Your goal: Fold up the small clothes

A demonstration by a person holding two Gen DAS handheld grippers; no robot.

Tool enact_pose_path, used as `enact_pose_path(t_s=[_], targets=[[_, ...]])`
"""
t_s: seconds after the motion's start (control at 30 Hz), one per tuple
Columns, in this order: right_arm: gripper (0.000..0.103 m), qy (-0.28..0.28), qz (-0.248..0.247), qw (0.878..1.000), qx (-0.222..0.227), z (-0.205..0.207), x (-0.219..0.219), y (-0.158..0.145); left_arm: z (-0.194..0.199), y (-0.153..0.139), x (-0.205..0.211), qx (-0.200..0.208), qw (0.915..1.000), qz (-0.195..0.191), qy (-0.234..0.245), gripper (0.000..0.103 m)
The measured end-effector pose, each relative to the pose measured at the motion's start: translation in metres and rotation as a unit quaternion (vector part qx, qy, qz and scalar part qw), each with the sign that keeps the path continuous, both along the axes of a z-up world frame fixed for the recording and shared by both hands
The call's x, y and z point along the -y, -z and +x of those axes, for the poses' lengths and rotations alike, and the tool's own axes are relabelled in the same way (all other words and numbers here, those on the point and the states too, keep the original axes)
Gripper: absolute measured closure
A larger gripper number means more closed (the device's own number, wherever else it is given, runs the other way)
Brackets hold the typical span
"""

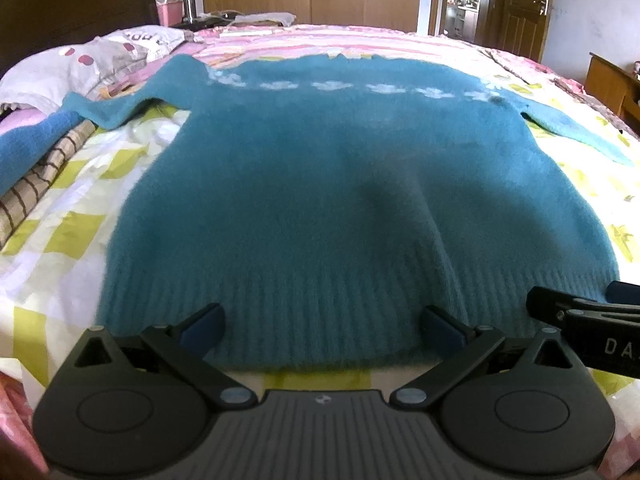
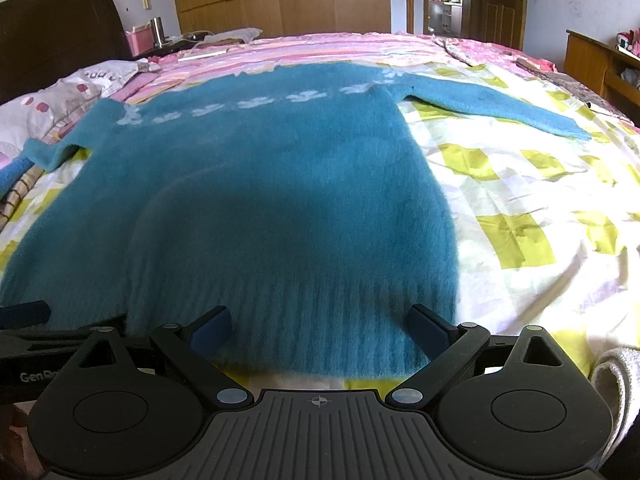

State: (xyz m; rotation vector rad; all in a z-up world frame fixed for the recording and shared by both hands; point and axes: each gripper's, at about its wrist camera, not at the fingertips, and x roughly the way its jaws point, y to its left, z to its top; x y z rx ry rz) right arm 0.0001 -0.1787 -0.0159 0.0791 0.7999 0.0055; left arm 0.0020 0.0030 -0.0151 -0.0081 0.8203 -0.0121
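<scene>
A fuzzy teal sweater (image 1: 320, 184) with a band of white flower shapes across the chest lies flat on the bed, ribbed hem nearest me, both sleeves spread out sideways. It also shows in the right wrist view (image 2: 260, 200). My left gripper (image 1: 322, 322) is open and empty, its jaws just over the left half of the hem. My right gripper (image 2: 322, 326) is open and empty over the right half of the hem. The right gripper's tip also shows in the left wrist view (image 1: 576, 312). The left gripper's tip shows in the right wrist view (image 2: 28, 312).
The bed has a white and yellow-green checked sheet (image 2: 520, 200). A pink striped quilt (image 1: 320, 40) lies beyond the sweater. A pillow with pink dots (image 1: 92, 64) and a brown plaid cloth (image 1: 36, 188) lie at the left. A white towel (image 2: 612, 376) is at the near right.
</scene>
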Motion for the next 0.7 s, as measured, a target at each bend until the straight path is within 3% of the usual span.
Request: enact_pose_path(t_s=[0.7], targets=[[0.008, 0.028, -0.007, 0.997, 0.069, 0.037, 0.028, -0.036, 0.042, -0.045, 0.035, 0.061, 0.9975, 0.029, 0.023, 0.000]])
